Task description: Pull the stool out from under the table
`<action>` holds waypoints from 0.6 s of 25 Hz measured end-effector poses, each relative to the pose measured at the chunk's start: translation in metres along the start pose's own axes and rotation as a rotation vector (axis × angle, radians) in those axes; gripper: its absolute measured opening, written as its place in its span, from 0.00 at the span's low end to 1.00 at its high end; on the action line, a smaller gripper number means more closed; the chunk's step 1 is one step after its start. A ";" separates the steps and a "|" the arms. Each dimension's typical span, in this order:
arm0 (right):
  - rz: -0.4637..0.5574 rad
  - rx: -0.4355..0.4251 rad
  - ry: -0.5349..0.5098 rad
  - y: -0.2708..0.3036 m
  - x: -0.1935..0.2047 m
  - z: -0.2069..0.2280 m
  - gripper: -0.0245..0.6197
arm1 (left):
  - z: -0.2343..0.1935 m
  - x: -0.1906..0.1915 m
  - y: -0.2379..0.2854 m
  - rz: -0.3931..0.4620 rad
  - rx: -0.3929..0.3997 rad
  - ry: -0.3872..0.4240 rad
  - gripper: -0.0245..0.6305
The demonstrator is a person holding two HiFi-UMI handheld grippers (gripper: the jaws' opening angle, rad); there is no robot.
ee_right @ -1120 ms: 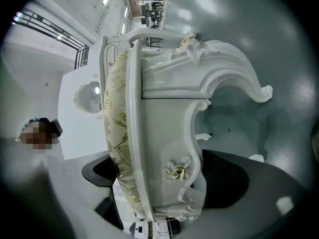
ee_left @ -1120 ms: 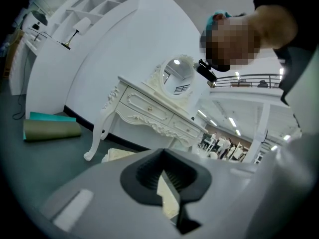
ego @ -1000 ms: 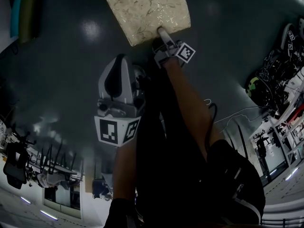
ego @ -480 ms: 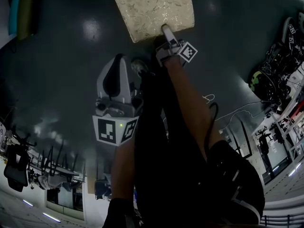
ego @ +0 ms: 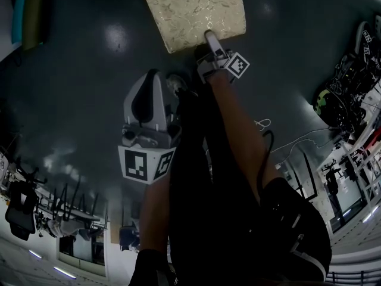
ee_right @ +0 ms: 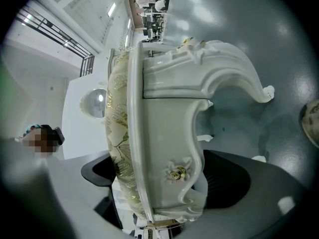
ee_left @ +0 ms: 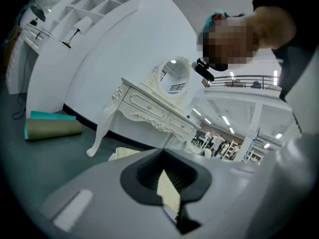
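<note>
Since right gripper (ego: 208,38) had jaws clamped on near edge of stool (ego: 190,8), stool sat straight ahead on dark floor (ego: 77,70), so pull line probably ran back toward person. Left gripper (ego: 153,75) hung nearer body, jaws pressed together, empty.

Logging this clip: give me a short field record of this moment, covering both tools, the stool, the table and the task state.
stool: cream cushion with gold pattern, white carved frame, standing on the dark floor
right tool: shut on the stool's seat edge
left tool: shut, holds nothing, apart from the stool
dressing table: white, against the wall
task state: stool gripped; head view shows no table over it
</note>
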State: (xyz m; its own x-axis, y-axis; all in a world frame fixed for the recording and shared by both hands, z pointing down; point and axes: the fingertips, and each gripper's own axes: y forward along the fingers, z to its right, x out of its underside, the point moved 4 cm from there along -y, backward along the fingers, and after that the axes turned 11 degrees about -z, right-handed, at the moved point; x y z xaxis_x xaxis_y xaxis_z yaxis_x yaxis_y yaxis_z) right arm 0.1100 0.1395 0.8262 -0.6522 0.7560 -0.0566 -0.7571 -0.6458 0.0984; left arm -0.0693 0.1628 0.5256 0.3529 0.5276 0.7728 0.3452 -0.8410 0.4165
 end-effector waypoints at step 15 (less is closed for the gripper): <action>0.004 0.045 0.060 -0.014 0.004 -0.012 0.84 | 0.011 -0.026 -0.003 0.026 -0.004 0.021 0.05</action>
State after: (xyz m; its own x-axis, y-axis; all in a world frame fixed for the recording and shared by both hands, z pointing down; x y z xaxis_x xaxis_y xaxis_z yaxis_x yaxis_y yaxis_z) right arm 0.1176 0.1507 0.8122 -0.6573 0.7447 -0.1155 -0.7529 -0.6423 0.1432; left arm -0.0695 0.1531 0.4989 0.3432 0.5025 0.7936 0.3324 -0.8552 0.3977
